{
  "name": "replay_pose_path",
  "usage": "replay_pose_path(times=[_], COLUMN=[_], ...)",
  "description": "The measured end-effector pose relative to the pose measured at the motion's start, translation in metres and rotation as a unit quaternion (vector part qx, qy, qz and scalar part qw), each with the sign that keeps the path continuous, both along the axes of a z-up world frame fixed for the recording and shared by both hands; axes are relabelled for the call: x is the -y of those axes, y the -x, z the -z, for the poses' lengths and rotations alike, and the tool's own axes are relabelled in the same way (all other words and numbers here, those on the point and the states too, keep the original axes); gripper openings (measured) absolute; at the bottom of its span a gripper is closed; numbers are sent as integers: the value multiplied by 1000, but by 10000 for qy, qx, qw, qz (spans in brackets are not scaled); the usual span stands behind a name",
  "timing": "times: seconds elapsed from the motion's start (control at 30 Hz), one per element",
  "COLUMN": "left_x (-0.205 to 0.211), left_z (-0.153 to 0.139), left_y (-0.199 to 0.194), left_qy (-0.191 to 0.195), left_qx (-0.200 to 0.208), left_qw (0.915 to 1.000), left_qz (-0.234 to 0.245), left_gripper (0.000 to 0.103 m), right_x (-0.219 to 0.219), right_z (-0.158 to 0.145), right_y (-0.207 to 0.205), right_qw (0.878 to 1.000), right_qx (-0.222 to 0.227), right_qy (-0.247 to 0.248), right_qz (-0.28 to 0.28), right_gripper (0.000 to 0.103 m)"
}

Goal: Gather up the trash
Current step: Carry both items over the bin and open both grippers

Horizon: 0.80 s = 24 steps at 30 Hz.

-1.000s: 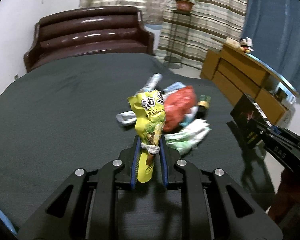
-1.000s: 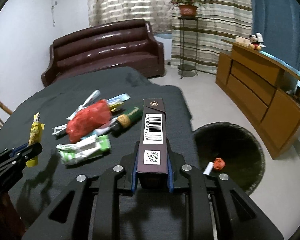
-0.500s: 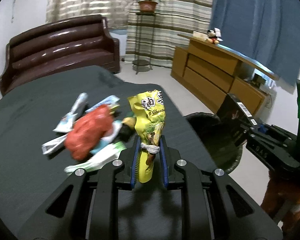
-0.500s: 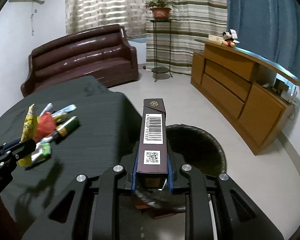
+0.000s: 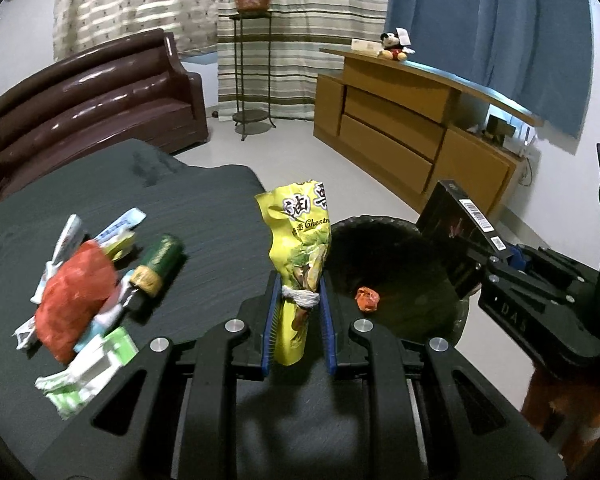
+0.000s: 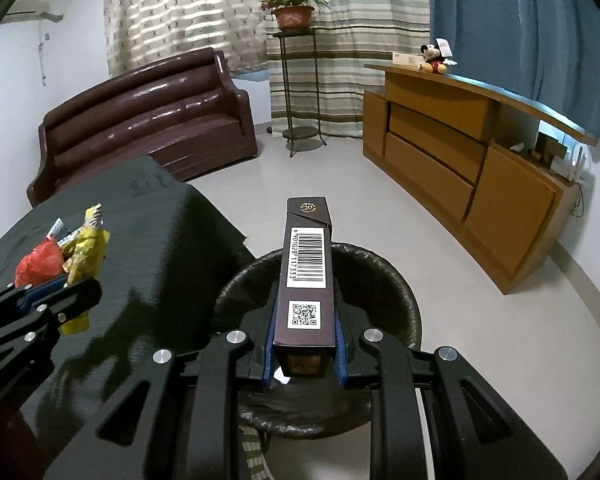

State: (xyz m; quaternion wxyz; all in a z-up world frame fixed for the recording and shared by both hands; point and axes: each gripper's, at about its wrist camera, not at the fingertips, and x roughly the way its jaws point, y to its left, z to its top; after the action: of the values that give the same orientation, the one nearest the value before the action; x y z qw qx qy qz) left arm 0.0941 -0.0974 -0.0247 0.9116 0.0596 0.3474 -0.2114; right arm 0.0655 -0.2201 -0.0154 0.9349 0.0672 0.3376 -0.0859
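My left gripper point(image 5: 299, 300) is shut on a crumpled yellow snack bag point(image 5: 302, 240) tied with white string, held upright over the table's right edge. My right gripper point(image 6: 303, 312) is shut on a dark brown carton point(image 6: 307, 264) with a barcode, held above the black-lined trash bin point(image 6: 396, 280). The left wrist view shows that same bin point(image 5: 440, 300) on the floor with a red-orange scrap point(image 5: 367, 299) inside, and the right gripper point(image 5: 496, 268) with its carton point(image 5: 456, 232) over it. A pile of wrappers point(image 5: 76, 292) lies on the dark table point(image 5: 204, 208).
A green-and-gold can point(image 5: 158, 266) lies beside the pile. A brown sofa point(image 6: 148, 120) stands behind the table, a plant stand point(image 6: 300, 80) by the curtains, and a wooden sideboard point(image 6: 460, 148) along the right wall. Light floor point(image 6: 480, 340) surrounds the bin.
Both grippers have swung right, away from the pile toward the bin, keeping their loads. The carton now hangs over the bin and the yellow bag has reached the table's right edge.
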Motion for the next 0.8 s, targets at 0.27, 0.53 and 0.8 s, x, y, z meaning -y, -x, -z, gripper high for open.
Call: replay_pose_path(times=[0.27,0.53,0.8], left_x=[26,46,55], left_z=[7,11,17], left_y=[-14,-28,-37], left_qy=[-162,-313,-440], left_qx=[-38,-67,-140], left_qw=[9998,9994,9987], left_qz=[90,159,206], left_gripper=[18,19,19], right_x=[11,13,19], right_z=[6,12,19], right_y=[-6,-11,-14], right_qw=[9999,9997,9995], right_qx=[-49,-53,-82], right_qy=[-99,-166,-216], right_qz=[83,149,225], right_gripper=[23,23,23])
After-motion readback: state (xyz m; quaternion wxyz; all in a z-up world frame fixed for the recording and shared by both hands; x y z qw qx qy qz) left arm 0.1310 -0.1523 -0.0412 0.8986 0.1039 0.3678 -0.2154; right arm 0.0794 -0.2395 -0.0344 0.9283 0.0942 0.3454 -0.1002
